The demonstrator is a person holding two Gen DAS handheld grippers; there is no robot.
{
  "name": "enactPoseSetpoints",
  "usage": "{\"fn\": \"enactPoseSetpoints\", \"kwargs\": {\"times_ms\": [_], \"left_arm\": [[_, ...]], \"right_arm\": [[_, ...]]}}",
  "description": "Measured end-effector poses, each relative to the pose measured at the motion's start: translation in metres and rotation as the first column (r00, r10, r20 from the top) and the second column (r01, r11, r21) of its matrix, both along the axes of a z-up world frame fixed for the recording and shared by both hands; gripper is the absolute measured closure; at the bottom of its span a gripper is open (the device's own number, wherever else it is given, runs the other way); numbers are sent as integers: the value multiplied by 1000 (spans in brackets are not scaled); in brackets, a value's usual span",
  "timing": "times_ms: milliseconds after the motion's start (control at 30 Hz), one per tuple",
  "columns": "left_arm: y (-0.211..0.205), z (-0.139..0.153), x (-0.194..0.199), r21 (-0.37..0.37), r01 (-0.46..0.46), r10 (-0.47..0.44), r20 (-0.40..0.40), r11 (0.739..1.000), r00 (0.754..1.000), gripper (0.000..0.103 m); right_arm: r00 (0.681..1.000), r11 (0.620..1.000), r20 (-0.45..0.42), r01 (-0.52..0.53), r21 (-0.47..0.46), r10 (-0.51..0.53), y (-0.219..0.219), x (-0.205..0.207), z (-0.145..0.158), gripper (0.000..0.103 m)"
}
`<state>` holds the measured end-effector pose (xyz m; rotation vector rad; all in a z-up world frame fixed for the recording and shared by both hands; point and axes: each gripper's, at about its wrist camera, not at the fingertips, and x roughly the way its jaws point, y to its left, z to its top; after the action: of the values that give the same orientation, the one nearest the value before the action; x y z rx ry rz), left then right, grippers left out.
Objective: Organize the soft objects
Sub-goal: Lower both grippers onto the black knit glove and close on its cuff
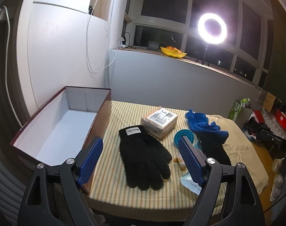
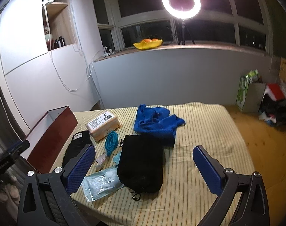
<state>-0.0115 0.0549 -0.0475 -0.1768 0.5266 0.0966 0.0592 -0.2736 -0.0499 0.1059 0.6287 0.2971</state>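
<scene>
A black knit glove (image 1: 143,154) lies flat on the striped yellow cloth (image 1: 112,184), between the open fingers of my left gripper (image 1: 141,150), which hovers above it, empty. The glove shows partly in the right wrist view (image 2: 77,148). A blue towel (image 2: 154,122) lies crumpled at the back; it also shows in the left wrist view (image 1: 203,124). A black drawstring pouch (image 2: 141,163) lies in front of it. My right gripper (image 2: 143,162) is open and empty above the pouch. An open dark red box (image 1: 54,128) with a white inside stands at the left.
A wrapped tissue pack (image 1: 160,122), a blue collapsible funnel (image 2: 111,141), a clear plastic packet (image 2: 101,184) and small wrappers (image 2: 101,160) lie among the soft things. A ring light (image 2: 180,0) stands on the window sill. Clutter lies on the floor at right (image 2: 271,103).
</scene>
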Motion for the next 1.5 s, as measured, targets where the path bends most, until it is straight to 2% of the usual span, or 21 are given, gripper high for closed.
{"fn": "enactPoseSetpoints", "kwargs": {"times_ms": [200, 467, 600, 767, 933, 1000, 1133, 1300, 1500], "left_arm": [[0, -13, 2, -19, 18, -19, -31, 1000, 999, 21], [-6, -41, 6, -36, 46, -50, -116, 998, 992, 21], [-8, -49, 10, -56, 60, -67, -136, 997, 988, 21], [-10, -59, 22, -82, 68, -80, -160, 994, 984, 21], [-14, -69, 34, -95, 71, -88, -188, 993, 978, 21], [-16, -74, 40, -90, 68, -85, -200, 994, 976, 21], [-17, -83, 48, -92, 65, -84, -221, 994, 972, 21], [-13, -93, 58, -94, 51, -72, -245, 994, 967, 21], [-11, -103, 70, -84, 42, -64, -271, 996, 961, 21]], "right_arm": [[998, 999, -48, -33, 40, 35, -6, 15, -2, 1], [966, 972, -115, -223, 69, 230, 43, 46, -2, 1], [926, 941, -172, -326, 85, 337, 79, 64, -10, 1], [850, 894, -280, -436, 104, 446, 124, 90, -33, 1], [776, 864, -389, -483, 141, 497, 160, 114, -58, 9], [758, 860, -421, -494, 129, 499, 174, 123, -67, 9], [711, 851, -493, -507, 135, 502, 194, 138, -87, 19], [690, 850, -536, -516, 106, 486, 213, 148, -106, 22], [663, 844, -571, -527, 103, 484, 227, 157, -121, 32]]}}
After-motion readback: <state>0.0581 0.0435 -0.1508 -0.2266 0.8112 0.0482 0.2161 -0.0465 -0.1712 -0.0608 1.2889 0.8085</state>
